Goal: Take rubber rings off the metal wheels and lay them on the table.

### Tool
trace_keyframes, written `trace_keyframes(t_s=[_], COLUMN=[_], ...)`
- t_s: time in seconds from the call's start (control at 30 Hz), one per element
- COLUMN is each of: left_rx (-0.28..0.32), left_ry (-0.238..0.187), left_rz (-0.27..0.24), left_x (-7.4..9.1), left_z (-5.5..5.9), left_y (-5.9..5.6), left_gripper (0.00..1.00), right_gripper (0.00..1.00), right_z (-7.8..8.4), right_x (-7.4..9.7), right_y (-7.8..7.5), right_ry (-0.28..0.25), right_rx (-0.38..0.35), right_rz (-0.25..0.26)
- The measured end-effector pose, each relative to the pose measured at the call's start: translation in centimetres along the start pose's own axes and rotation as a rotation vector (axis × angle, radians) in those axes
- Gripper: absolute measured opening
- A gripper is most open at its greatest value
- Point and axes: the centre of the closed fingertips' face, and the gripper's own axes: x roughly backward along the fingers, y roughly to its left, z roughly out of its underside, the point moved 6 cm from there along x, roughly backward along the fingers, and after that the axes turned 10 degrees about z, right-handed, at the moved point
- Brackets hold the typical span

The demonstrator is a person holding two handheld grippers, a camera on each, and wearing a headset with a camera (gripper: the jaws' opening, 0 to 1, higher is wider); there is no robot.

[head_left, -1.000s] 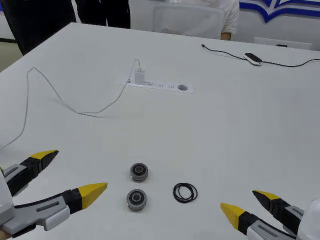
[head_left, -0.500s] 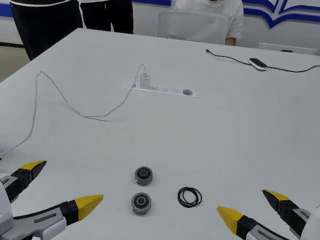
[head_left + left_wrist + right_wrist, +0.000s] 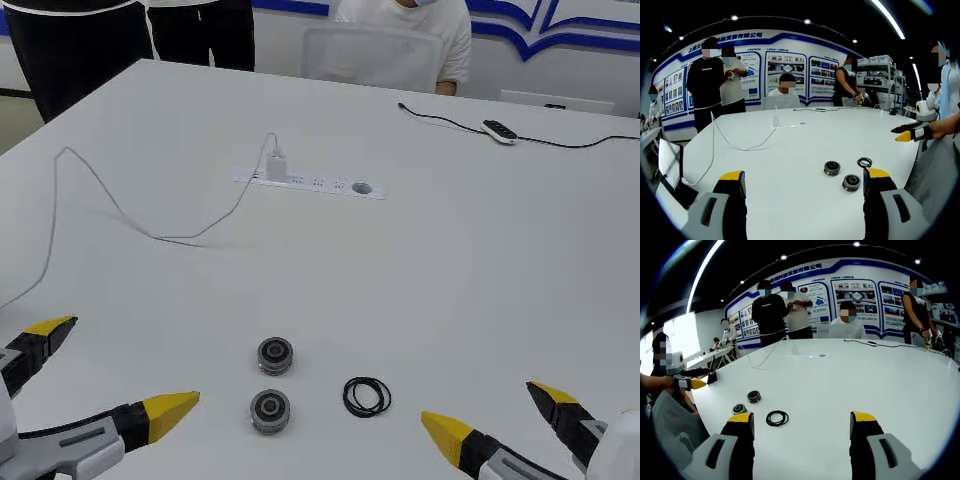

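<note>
Black rubber rings (image 3: 346, 397) lie on the white bench (image 3: 450, 260) just right of two metal wheels (image 3: 270, 410). The left gripper (image 3: 110, 365) and right gripper (image 3: 492, 410) flank the wheels, fingers spread wide and holding nothing.

Bare table (image 3: 480, 260) lies on every side of the far wheel (image 3: 275, 355) and the near wheel (image 3: 270, 410), with a narrow gap between the two. The rubber rings (image 3: 366, 396) lie just right of the near wheel, not touching it. The power strip (image 3: 310, 184) and white cable (image 3: 120, 210) sit well back, out of the way.
</note>
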Motion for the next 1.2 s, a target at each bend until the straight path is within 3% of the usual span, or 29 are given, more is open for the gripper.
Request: trace_keyframes(t_s=[0.53, 1.2], left_rx=[0.018, 0.010], left_ry=[-0.026, -0.018], left_rz=[-0.032, -0.031], left_x=[0.5, 0.3], left_z=[-0.3, -0.2], left_y=[1.2, 0.8], left_gripper=[1.00, 1.00], right_gripper=[0.80, 0.79], right_z=[-0.2, -0.1], right_x=[0.1, -0.1], right_y=[-0.4, -0.2], right_ry=[-0.019, -0.013], right_rx=[-0.010, -0.015], right_rz=[0.028, 0.019])
